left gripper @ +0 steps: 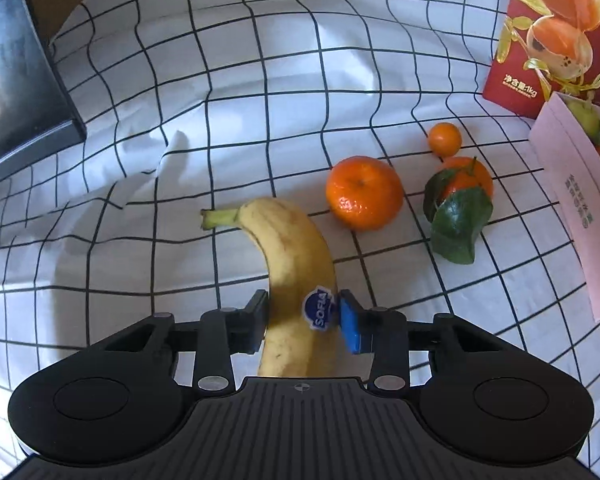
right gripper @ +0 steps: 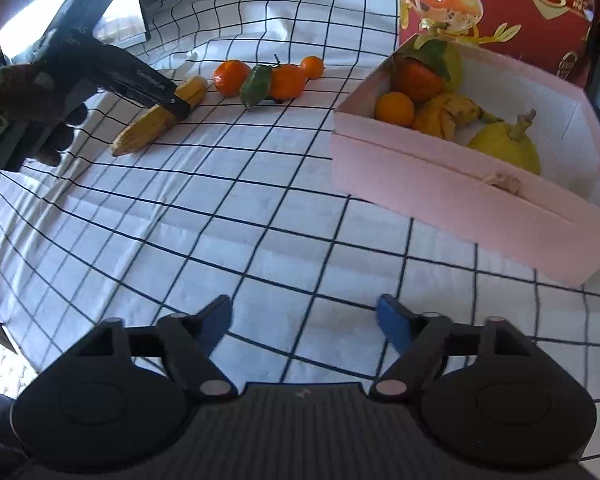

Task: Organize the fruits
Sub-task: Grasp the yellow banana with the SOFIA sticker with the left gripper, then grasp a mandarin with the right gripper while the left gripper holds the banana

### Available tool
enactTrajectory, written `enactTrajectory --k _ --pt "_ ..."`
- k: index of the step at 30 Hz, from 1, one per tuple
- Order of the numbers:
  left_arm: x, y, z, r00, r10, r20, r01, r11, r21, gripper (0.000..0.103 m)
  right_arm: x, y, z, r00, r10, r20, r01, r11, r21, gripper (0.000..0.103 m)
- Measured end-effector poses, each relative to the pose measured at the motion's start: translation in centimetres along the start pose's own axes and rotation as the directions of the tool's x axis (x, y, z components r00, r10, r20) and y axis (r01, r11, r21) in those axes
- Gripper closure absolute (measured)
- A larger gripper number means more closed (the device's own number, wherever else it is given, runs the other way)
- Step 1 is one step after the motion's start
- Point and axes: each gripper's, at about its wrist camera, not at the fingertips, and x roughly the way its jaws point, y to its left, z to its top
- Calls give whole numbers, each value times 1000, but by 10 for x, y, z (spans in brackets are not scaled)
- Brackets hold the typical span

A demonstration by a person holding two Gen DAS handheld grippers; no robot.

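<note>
Fruits were partly sorted: several sat in the pink box [right gripper: 440,184]; the left gripper [left gripper: 303,320] clasped the banana [left gripper: 296,256] on the bench, three oranges [left gripper: 364,193] remained, right gripper [right gripper: 305,320] unclenched.

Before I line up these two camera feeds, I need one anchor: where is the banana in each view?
Left wrist: banana bottom center, between the left gripper pads.
Right wrist: banana upper left, under the left gripper.
Shared landmark: leafy mandarin, right of the banana in both.
</note>
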Motion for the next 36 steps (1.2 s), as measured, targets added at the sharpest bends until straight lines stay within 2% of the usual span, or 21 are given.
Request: enactTrajectory --k 2,4,8,10,16,18,23,26,31,36 --pt "4 -2 1 1000 8 -5 -8 1000 8 60 1 -1 0 999 32 -1 -32 999 22 4" --pt "8 0 1 1000 -2 -11 2 1000 -12 60 3 -2 0 998 55 -8 -55 998 35 0" --pt "11 16 4 997 -69 -28 65 991 -114 59 5 4 1 999 36 -20 -35 999 29 0" --pt "11 21 4 996 -90 -28 86 988 -129 59 5 4 2 999 33 -24 -32 999 20 0" --pt "7 19 -2 997 -80 13 81 986 -148 59 5 5 0 1000 23 -9 -23 999 26 0" --pt "7 19 -2 997 -73 19 75 985 -154 59 6 7 1 1000 8 -10 -8 1000 18 2" --pt "4 20 -6 996 -70 54 78 984 -158 60 5 11 2 999 -34 -12 34 999 -5 14" --pt "-6 21 -16 996 -73 55 82 981 -177 61 -1 14 8 999 -47 10 48 998 -27 15" --pt "-47 6 -51 990 -94 107 110 982 -157 62 -17 30 29 994 -53 97 65 990 -127 19" --pt "-82 -14 -91 979 -160 124 183 962 -204 62 -19 44 72 984 -32 173 63 981 -182 24"
